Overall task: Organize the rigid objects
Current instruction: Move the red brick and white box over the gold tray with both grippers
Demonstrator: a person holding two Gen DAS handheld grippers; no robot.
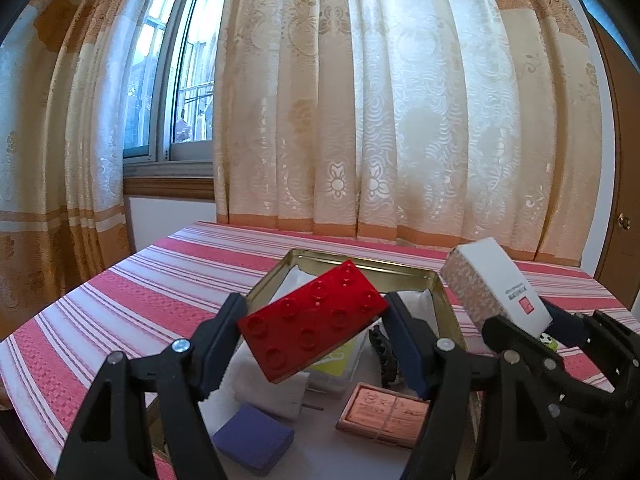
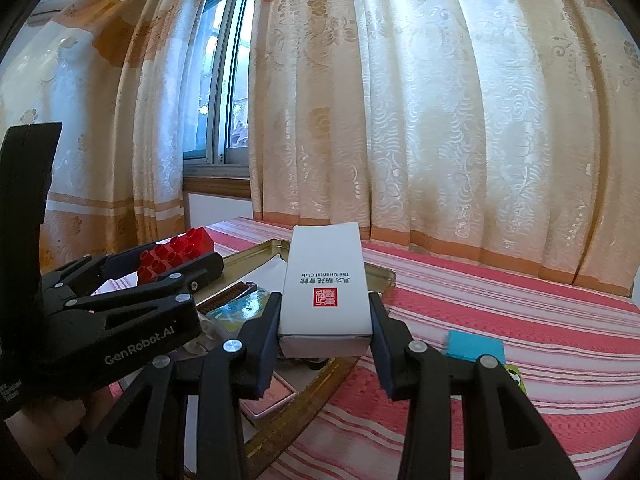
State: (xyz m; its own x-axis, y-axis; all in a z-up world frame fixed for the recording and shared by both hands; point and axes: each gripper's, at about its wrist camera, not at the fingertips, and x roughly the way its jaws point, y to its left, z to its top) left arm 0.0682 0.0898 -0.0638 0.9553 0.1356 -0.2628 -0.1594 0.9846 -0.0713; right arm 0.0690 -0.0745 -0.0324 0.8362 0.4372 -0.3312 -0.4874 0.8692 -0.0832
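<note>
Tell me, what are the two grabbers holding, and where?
Left gripper pinches the red brick by its long sides. Right gripper pinches the white box by its sides, near one end.

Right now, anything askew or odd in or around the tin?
Nothing spilled or visibly damaged. The red brick is held tilted above the gold tin by the left tool, not resting flat. The right tool holds the white box aloft. A teal block lies outside the tin on the striped cloth.
</note>
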